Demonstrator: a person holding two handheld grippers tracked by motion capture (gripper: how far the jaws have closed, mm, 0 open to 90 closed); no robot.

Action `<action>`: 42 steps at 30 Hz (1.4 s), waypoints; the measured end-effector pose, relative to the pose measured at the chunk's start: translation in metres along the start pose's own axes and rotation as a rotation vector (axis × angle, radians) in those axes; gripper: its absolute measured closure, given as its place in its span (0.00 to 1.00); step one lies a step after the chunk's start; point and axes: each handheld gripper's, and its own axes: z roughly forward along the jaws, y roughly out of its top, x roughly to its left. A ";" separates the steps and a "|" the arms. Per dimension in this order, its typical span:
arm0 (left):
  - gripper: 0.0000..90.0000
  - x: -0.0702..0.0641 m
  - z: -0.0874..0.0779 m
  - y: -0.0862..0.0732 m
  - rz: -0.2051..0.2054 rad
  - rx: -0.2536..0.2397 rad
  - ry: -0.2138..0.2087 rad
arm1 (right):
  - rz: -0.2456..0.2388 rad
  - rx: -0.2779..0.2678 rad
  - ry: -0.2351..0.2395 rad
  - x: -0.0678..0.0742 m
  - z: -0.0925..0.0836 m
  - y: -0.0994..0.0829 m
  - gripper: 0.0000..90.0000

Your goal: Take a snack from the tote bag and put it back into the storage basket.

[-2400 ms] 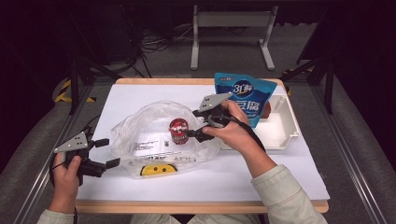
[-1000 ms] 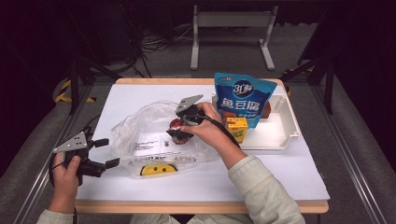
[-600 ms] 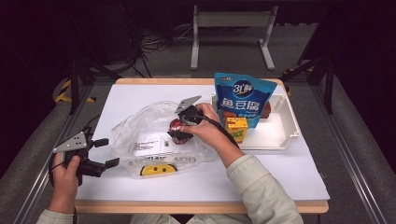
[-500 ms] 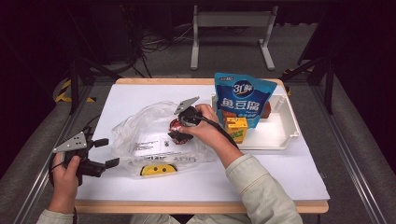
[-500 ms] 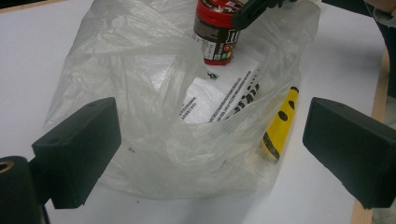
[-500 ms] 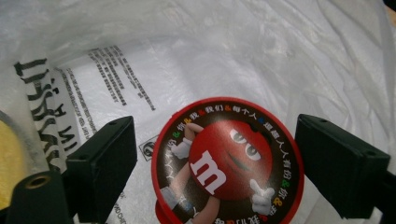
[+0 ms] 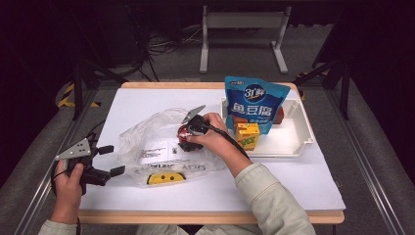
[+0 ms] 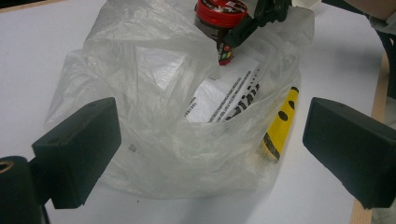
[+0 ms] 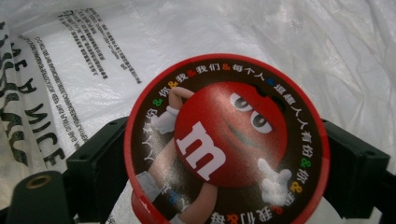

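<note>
- Packing under way: right tongs (image 7: 188, 138) clamped on the red-lidded candy jar (image 9: 226, 140), held at the mouth of the plastic bag (image 7: 169, 147) on the bench (image 7: 274, 176).
- Left tongs (image 7: 108, 160) apart, idle beside the bag.
- Remaining, by my judgement: jar's release, then blue pouch (image 7: 254, 105) and yellow carton (image 7: 247, 135) in the tray (image 7: 306, 132).

- Bright overhead light on the white table (image 7: 293, 181); surroundings dark
- Soft shadow under the plastic bag (image 8: 187, 154) toward 6 o'clock
- Lid (image 9: 226, 140) sharp, slightly glary; near jaws blurred

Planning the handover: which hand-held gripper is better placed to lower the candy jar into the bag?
Right: the right hand-held gripper already clamps the M&M's jar over the plastic bag; the left hand-held gripper is open beside it.
</note>
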 end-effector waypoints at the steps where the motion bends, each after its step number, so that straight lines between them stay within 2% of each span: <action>1: 0.05 0.000 0.000 0.000 -0.008 -0.003 -0.002 | 0.000 0.005 0.000 0.000 0.001 0.000 0.17; 7: 0.06 -0.001 0.000 0.000 -0.010 -0.003 0.002 | -0.003 0.027 -0.003 0.001 0.003 -0.001 0.24; 8: 0.06 0.000 -0.001 0.000 -0.001 0.000 0.005 | -0.002 0.030 -0.007 0.001 0.003 -0.001 0.28; 20: 0.05 0.000 -0.001 0.000 -0.005 -0.002 0.003 | -0.014 0.037 -0.020 0.005 -0.001 0.001 0.28; 42: 0.05 -0.001 -0.002 0.000 -0.012 -0.005 0.004 | -0.026 -0.012 0.026 0.019 -0.028 0.020 0.28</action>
